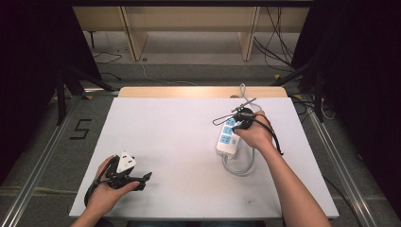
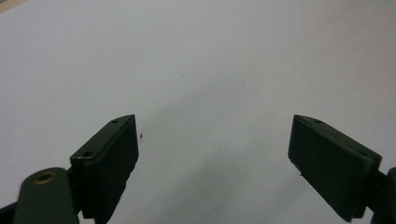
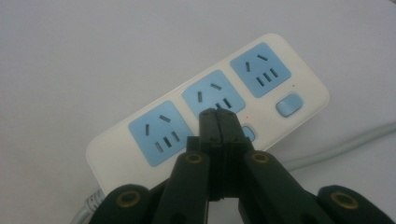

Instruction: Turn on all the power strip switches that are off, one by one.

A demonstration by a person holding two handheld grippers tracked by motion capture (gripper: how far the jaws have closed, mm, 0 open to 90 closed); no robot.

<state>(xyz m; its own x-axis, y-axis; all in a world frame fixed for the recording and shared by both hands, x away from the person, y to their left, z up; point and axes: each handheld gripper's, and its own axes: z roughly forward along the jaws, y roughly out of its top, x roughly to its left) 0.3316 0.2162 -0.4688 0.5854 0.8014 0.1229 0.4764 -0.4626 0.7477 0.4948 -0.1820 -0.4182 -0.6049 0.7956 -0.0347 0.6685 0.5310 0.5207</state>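
Nearest the high camera, at about seven o'clock on the table, the left gripper (image 1: 142, 178) lies low over the white table cover (image 1: 179, 156), its jaws spread wide with nothing but bare sheet between them. Over at roughly two o'clock the right gripper (image 3: 218, 116) is clenched tight on nothing, its two black jaws pressed together into a single tip. That tip sits directly over the white power strip (image 3: 140, 163), just above the small blue switch (image 3: 249, 134) beside the middle of the three blue sockets; I cannot tell whether it touches. The strip's long axis runs from about seven to one o'clock on the table, its grey cord (image 1: 241, 165) looping off the near end towards the person. The right hand is plainly the nearer one; the left is well apart. To my eye the switch is the target, pressed straight down. The cover lies on a pale wooden table (image 1: 198, 91); beyond stand dark curtains, cables on the floor and wooden furniture legs.
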